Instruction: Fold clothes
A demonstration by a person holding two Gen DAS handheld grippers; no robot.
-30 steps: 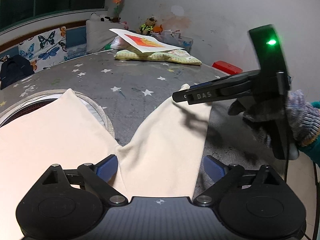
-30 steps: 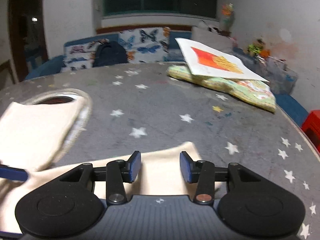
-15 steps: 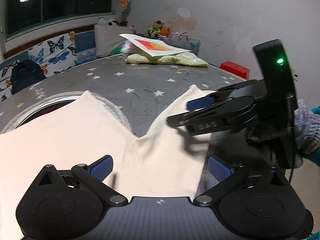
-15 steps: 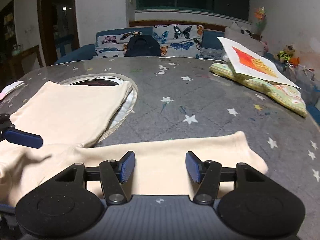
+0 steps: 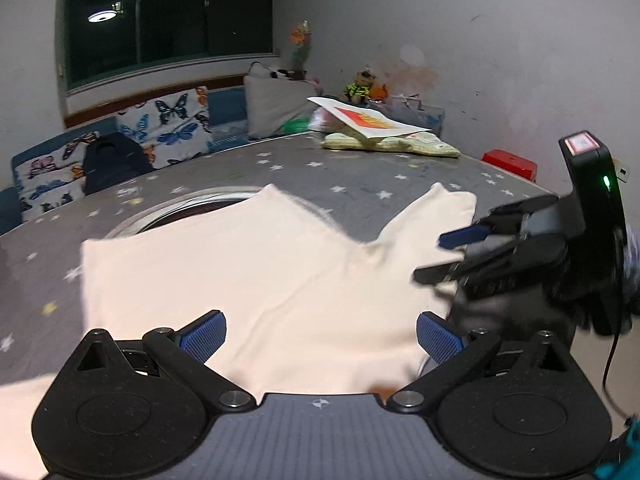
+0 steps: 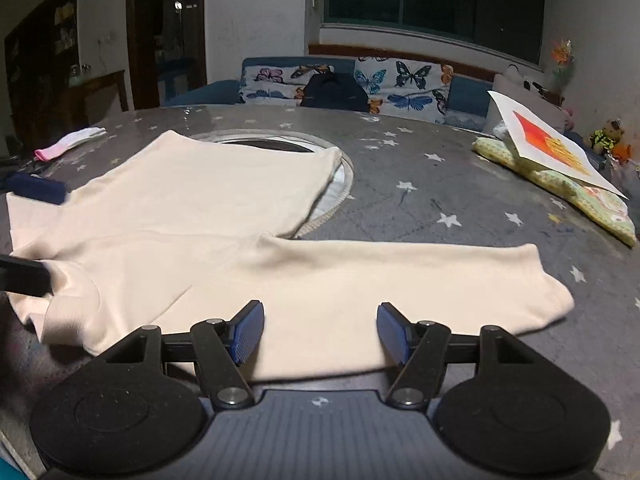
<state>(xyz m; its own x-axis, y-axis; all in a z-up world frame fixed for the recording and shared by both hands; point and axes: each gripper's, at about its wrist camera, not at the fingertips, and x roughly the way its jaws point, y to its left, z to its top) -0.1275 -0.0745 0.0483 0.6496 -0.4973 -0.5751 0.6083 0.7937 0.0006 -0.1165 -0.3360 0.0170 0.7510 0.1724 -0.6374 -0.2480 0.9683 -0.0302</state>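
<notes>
A cream long-sleeved shirt lies flat on the grey, star-printed counter, its body partly covering a round recess in the surface and one sleeve stretched out to the right. In the right wrist view we see the right gripper over this sleeve; its jaws have just been opening and stand partly apart, the blue pads clear of the cloth, nothing gripped. Only this view shows a pink-and-white cloth at the far left of the counter and a dark doorway beyond. At its left edge two blurred dark fingers of the left gripper reach over the shirt.

In the left wrist view we see the left gripper with jaws spread wide above the shirt, holding nothing. Only here does the right gripper appear from outside, blurred, over the sleeve, with a gloved hand behind it and a red box past the counter's edge. Both views show a printed sheet resting on a folded green cloth, and a butterfly-patterned sofa behind.
</notes>
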